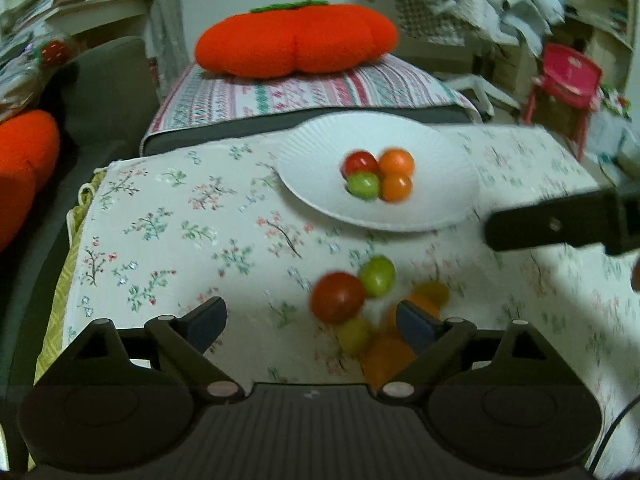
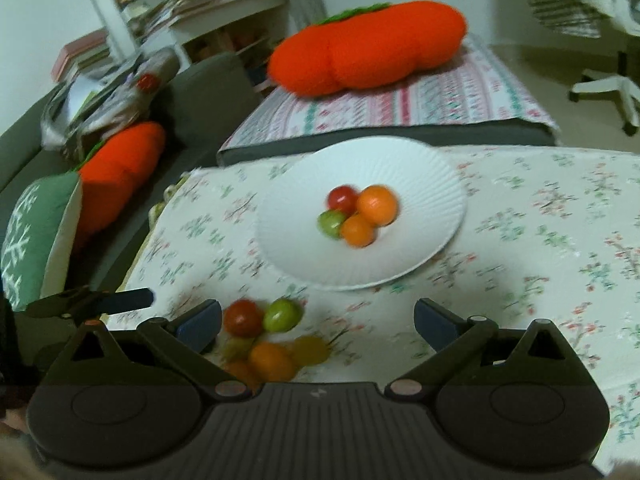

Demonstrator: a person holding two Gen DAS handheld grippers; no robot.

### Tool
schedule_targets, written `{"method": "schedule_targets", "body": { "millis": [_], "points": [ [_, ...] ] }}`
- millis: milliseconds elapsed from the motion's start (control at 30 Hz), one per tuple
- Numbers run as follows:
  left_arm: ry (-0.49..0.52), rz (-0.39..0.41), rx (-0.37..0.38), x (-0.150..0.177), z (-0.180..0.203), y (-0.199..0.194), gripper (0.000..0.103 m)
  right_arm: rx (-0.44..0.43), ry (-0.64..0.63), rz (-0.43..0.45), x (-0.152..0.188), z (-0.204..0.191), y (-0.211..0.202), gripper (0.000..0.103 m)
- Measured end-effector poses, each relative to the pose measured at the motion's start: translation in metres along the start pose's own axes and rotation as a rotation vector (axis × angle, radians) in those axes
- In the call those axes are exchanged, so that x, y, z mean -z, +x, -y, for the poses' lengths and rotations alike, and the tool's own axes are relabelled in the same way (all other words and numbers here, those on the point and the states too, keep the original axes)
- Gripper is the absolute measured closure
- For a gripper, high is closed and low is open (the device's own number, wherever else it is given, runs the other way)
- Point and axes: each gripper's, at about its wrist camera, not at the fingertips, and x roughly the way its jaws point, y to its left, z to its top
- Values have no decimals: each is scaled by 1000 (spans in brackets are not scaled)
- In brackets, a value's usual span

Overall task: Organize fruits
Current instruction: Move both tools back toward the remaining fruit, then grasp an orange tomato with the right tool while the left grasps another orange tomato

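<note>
A white ribbed plate (image 1: pixel 320 184) (image 2: pixel 304 240) sits on the floral tablecloth and holds several small round fruits: one red (image 1: pixel 359 163), one green (image 1: pixel 363 186) and two orange (image 1: pixel 396 162). A loose cluster of fruits lies on the cloth nearer me: a red one (image 1: pixel 338 298) (image 2: pixel 242 317), a green one (image 1: pixel 377 276) (image 2: pixel 282 315), and orange and yellow ones (image 2: pixel 272 360). My left gripper (image 1: pixel 312 318) is open and empty, just left of the cluster. My right gripper (image 2: pixel 318 320) is open and empty, with the cluster by its left finger.
The other gripper shows as a black finger at the right of the left wrist view (image 1: pixel 560 224) and at the left of the right wrist view (image 2: pixel 120 300). Beyond the table stand a sofa with orange plush cushions (image 1: pixel 296 38) (image 2: pixel 368 48), shelves and a pink chair (image 1: pixel 564 84).
</note>
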Motion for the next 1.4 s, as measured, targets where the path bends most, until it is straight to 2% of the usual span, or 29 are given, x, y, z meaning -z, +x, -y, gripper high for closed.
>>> {"method": "schedule_targets", "body": {
  "millis": [167,300,433,633,700,800,933,1167,1267,1400],
  "points": [
    [42,-39,48,14,13,4,27,-19,-58,-47,8,-14,7,1],
    [43,-50,38,18,13,10,28,-7,-86,-69,11,-18,11,1],
    [3,-77,69,20,11,18,35,3,-72,-98,13,-15,17,1],
    [-33,-97,101,25,12,24,56,-17,-26,-156,20,-14,27,9],
    [-46,-98,127,25,12,26,76,-28,-20,-160,22,-14,29,13],
    [-48,-101,135,25,13,26,96,-35,-17,-163,23,-16,33,19],
    [-63,-106,136,24,10,26,96,-56,7,-171,25,-14,40,29],
    [-83,-107,142,21,7,23,96,-79,32,-174,28,-16,51,40],
    [-82,-115,142,22,7,24,96,-86,31,-169,30,-19,53,49],
    [-87,-120,144,22,5,25,96,-78,8,-163,31,-20,56,67]
  ]
}}
